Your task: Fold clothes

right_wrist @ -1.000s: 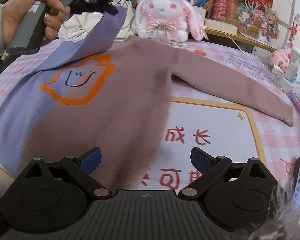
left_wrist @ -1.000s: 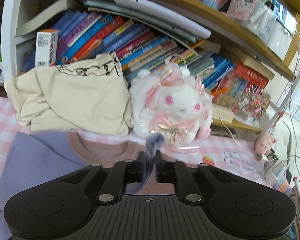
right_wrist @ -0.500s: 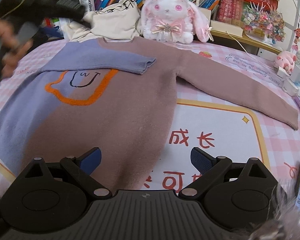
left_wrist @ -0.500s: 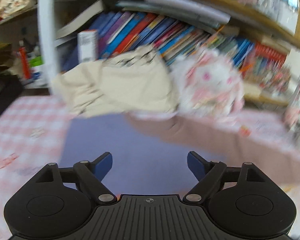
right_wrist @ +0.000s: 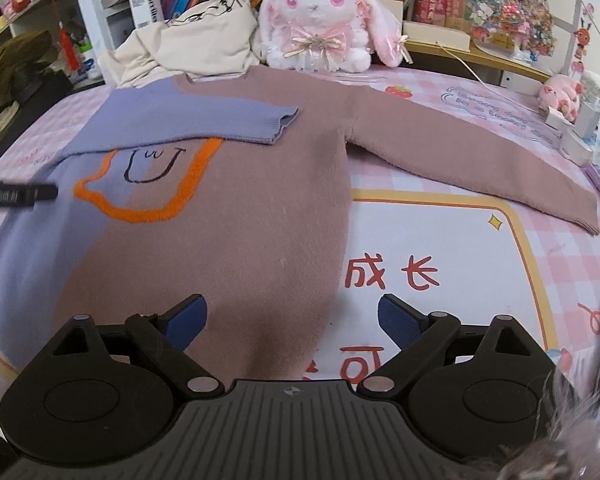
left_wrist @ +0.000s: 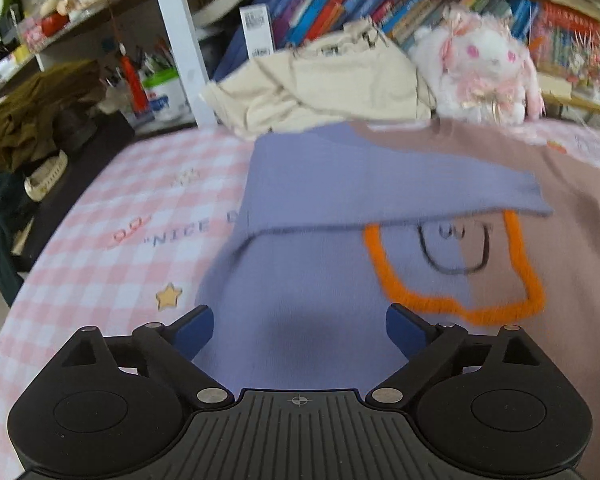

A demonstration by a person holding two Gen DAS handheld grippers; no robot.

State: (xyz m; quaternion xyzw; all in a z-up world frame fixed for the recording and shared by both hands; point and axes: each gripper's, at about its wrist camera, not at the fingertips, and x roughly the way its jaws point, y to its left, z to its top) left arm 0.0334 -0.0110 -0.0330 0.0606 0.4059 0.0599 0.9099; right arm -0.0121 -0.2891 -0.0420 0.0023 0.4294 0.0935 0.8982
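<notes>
A mauve-and-lavender knit sweater (right_wrist: 236, 216) with an orange-outlined face lies flat, chest up, on the pink checked mat (right_wrist: 560, 248), collar toward the white plush rabbit (right_wrist: 320, 20). The lavender sleeve (right_wrist: 188, 124) is folded across the chest; the mauve sleeve (right_wrist: 472, 168) lies extended, its long axis running away from the rabbit toward the mat's right side. The right gripper (right_wrist: 292, 320), fingers spread wide and empty, hovers low over the hem and looks nearer that sleeve. The left gripper (left_wrist: 300, 332), likewise wide and empty, hovers over the lavender side.
</notes>
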